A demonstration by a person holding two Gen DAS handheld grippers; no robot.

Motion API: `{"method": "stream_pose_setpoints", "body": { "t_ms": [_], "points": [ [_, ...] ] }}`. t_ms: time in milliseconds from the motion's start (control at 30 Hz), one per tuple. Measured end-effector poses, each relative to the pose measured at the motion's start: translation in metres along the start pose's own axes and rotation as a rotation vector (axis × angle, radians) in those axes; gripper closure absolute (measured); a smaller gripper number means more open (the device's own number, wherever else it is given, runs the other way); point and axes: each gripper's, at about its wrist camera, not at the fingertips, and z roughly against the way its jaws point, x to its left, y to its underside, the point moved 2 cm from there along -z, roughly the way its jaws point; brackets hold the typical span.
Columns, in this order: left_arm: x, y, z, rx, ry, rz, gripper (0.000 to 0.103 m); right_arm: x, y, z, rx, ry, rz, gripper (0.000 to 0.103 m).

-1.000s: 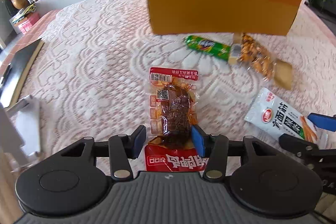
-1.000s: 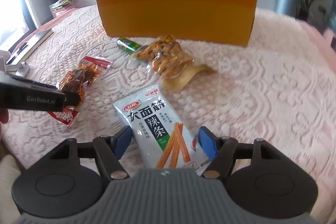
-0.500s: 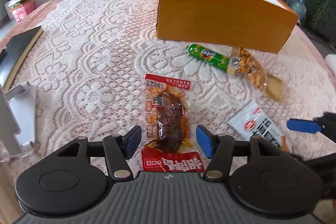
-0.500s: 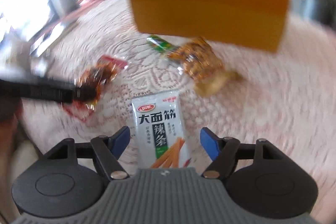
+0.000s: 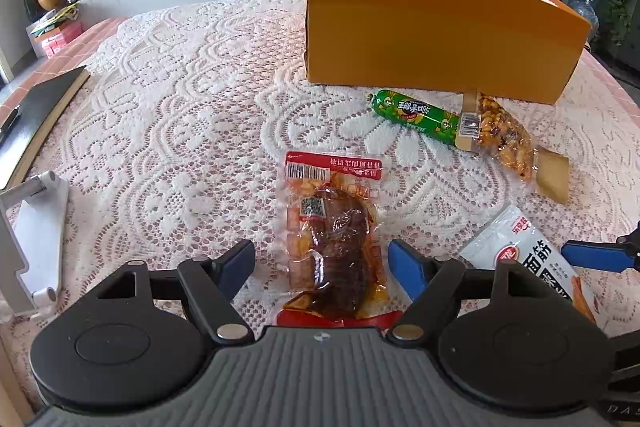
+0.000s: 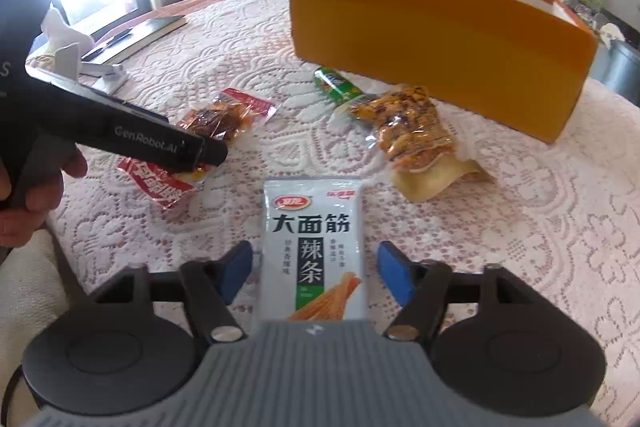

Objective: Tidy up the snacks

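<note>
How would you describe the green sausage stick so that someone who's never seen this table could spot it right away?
Find the big orange box standing on the lace tablecloth. On the cloth just in front of its near wall lies the green sausage stick, one end touching a clear pack of orange-brown snacks. It is the only green, tube-shaped item; the others are flat packets.

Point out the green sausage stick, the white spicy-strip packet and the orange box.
green sausage stick [image 5: 416, 115], left wrist view, middle of the wrapper.
white spicy-strip packet [image 6: 314, 227], right wrist view, printed front.
orange box [image 5: 424, 31], left wrist view, near side wall.
</note>
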Motion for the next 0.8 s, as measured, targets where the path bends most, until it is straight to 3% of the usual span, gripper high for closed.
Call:
{"method": "stream_pose_setpoints", "body": {
  "t_ms": [67, 167, 333, 800],
  "points": [
    [-0.001, 0.0, -0.001, -0.007, -0.003, -0.011, 0.013, 0.0, 0.001, 0.001, -0.012, 0.01, -0.005, 0.049],
    [-0.003, 0.0, 0.0, -0.018, 0.016, -0.014, 0.028, -0.001, 0.001, 0.002, -0.026, 0.012, -0.018, 0.052],
    [-0.006, 0.001, 0.002, -0.034, 0.013, -0.015, 0.034, -0.001, 0.002, 0.003, -0.038, 0.016, -0.03, 0.054],
    [0.0, 0.0, 0.025, -0.069, 0.092, 0.077, 0.04, -0.011, 0.001, 0.016, -0.052, 0.022, -0.118, 0.056]
  ]
}}
